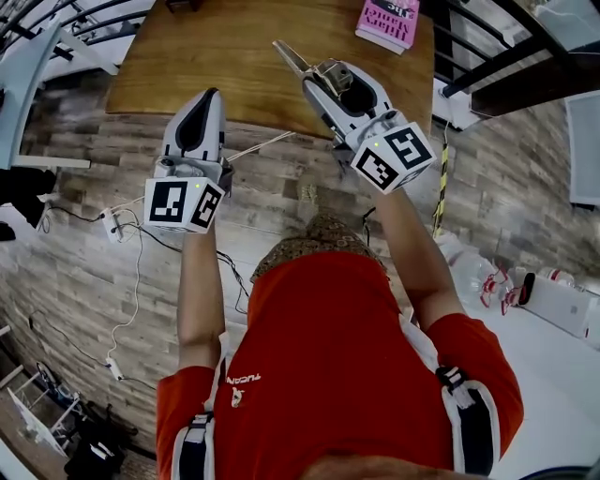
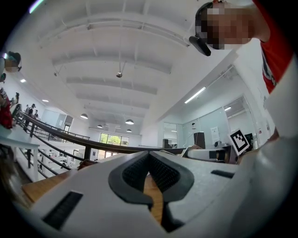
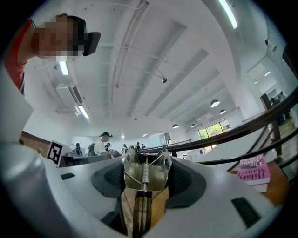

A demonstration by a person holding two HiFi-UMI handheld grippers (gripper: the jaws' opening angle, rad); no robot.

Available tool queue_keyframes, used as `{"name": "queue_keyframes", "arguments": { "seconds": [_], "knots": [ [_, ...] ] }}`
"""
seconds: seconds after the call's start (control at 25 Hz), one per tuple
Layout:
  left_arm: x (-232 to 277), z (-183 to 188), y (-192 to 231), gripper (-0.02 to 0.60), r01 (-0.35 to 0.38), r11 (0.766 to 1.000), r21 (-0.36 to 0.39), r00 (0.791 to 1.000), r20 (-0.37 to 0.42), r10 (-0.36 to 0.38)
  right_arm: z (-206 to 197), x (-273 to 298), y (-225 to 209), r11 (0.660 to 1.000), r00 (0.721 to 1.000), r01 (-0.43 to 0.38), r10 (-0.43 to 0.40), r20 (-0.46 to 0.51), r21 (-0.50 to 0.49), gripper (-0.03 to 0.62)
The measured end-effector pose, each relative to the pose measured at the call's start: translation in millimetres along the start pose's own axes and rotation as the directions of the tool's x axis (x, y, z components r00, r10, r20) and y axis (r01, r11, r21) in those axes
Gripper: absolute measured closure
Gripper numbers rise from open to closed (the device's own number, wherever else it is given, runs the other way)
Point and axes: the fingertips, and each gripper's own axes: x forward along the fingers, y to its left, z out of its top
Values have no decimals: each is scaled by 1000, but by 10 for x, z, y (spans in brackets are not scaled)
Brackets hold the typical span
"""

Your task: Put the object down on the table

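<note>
Both grippers are up over the near edge of the wooden desk (image 1: 234,56), 1 in each of the person's hands, red sleeves stretched forward below them. The right gripper (image 1: 330,77) has its jaws clenched on a metal tool (image 1: 296,58), and that gripper's own view shows it plainly: 2 rounded steel lobes with a coil spring running down the middle, seated between the black ribbed pads, which stand wide to take it. From the head view the tool's narrow flat tip pokes out past the jaws, slanting away to the far left across the wood, carried in the jaws rather than lying on the desk. The left gripper (image 1: 210,96) sits just beside it on the left, well apart from the tool, and its jaws are closed tip to tip with nothing between them, only a sliver of desk showing through the gap lower down. Each gripper's marker cube faces the head camera, the left cube (image 1: 183,204) and the right cube (image 1: 394,155). A pink book (image 1: 387,21) lies at the desk's far right corner, well clear of both grippers. White cables and a power strip (image 1: 114,225) trail over the plank floor to the left
</note>
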Motion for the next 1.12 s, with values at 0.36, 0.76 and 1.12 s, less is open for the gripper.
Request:
{"name": "queue_keyframes", "arguments": {
  "seconds": [0.36, 0.76, 1.12],
  "knots": [
    [786, -265, 542, 572, -8, 1000, 1, 1000, -28, 8, -346, 767, -720, 1000, 998, 23, -22, -54, 5, 364],
    [1587, -628, 1031, 572, -41, 999, 4, 997, -61, 41, -869, 1495, -1470, 998, 985, 33, -24, -171, 55, 364],
    [1922, -878, 1327, 572, -33, 999, -20, 996, -88, 31, -1412, 1862, -1795, 993, 954, 89, -62, -295, 78, 364]
  ]
}}
